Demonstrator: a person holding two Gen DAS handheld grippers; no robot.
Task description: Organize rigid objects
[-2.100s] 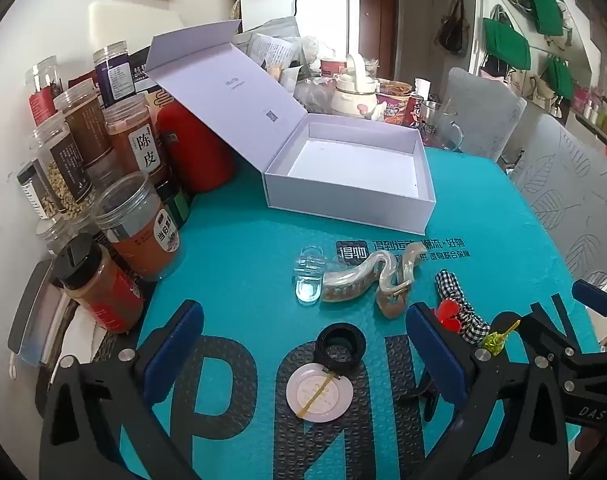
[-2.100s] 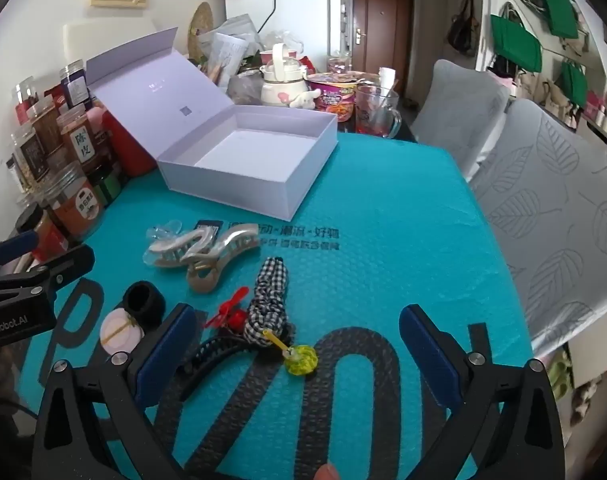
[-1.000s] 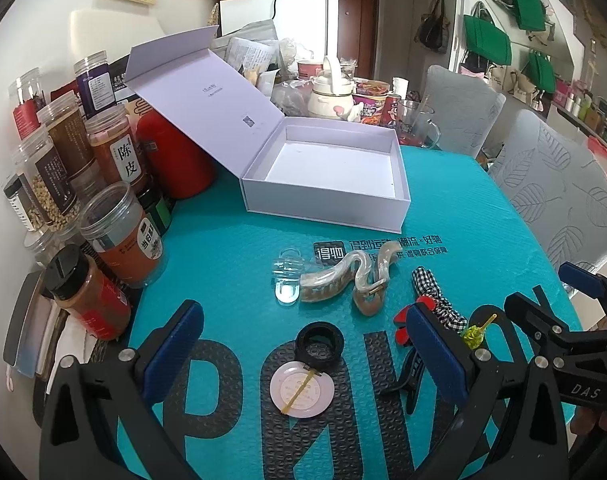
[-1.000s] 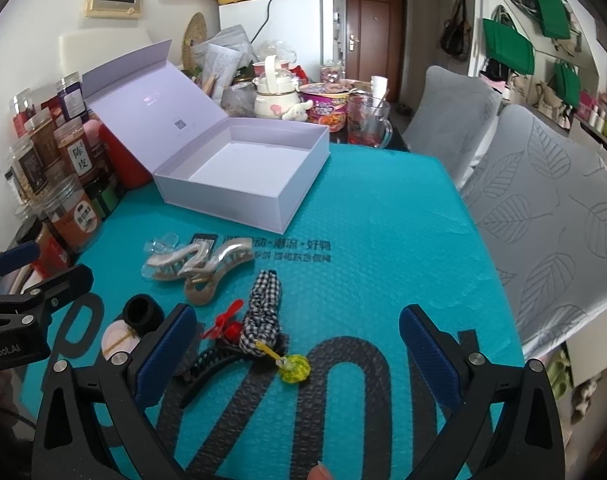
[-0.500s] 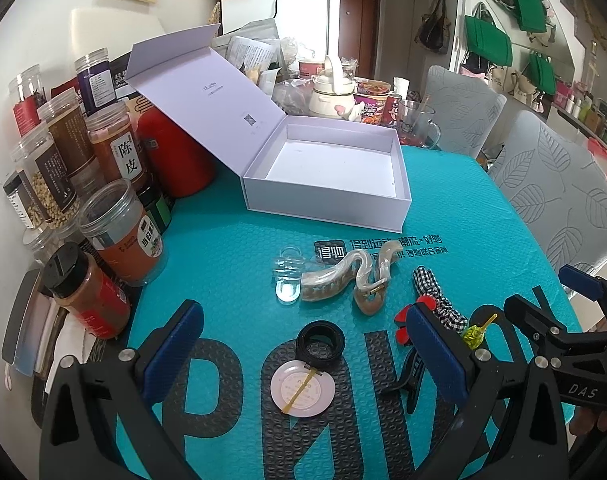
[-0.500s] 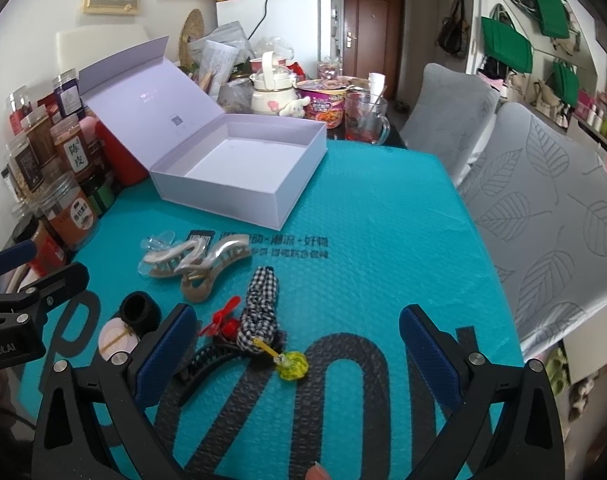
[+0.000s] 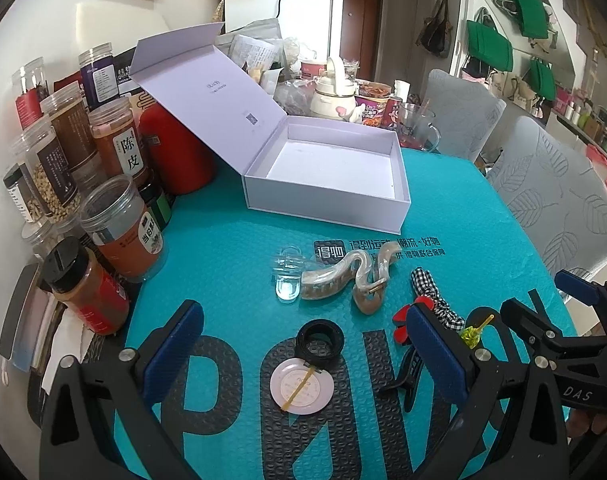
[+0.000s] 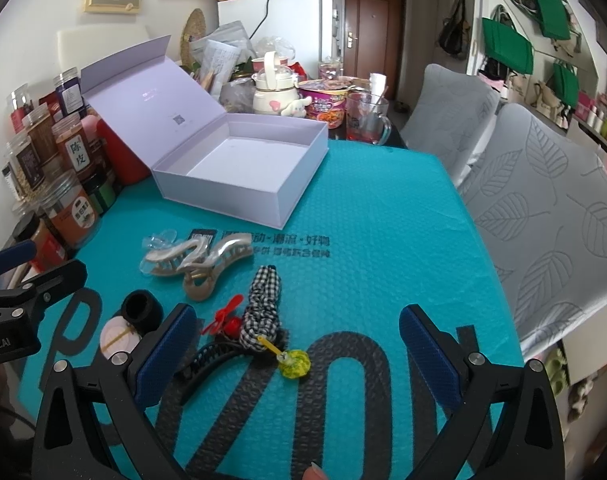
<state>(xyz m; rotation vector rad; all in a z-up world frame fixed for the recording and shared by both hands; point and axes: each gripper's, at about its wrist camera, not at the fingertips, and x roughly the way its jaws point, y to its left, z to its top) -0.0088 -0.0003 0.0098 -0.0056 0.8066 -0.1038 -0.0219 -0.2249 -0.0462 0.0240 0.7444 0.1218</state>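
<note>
An open lilac box [image 7: 383,208] [image 8: 263,208] stands empty at the back of the teal mat. In front of it lie a clear clip [image 7: 287,280], two pearly claw clips [image 7: 335,276] [image 8: 199,260], a black ring [image 7: 319,340] [image 8: 141,308], a round pink disc [image 7: 301,390], a checked scrunchie [image 8: 263,300], a red propeller clip [image 8: 227,320], a black claw clip [image 8: 211,360] and a yellow-green pin [image 8: 293,362]. My left gripper [image 7: 303,348] is open above the ring and disc. My right gripper [image 8: 299,348] is open above the pin and scrunchie. Both are empty.
Several spice jars [image 7: 119,232] and a red canister [image 7: 175,152] crowd the left edge. A kettle [image 8: 273,88], noodle cup [image 8: 327,100] and glass mug [image 8: 367,120] stand behind the box. Two grey chairs [image 8: 543,200] stand to the right of the table.
Both grippers have drifted only slightly; the views shifted a little. Nothing on the mat has moved, and both grippers stay open.
</note>
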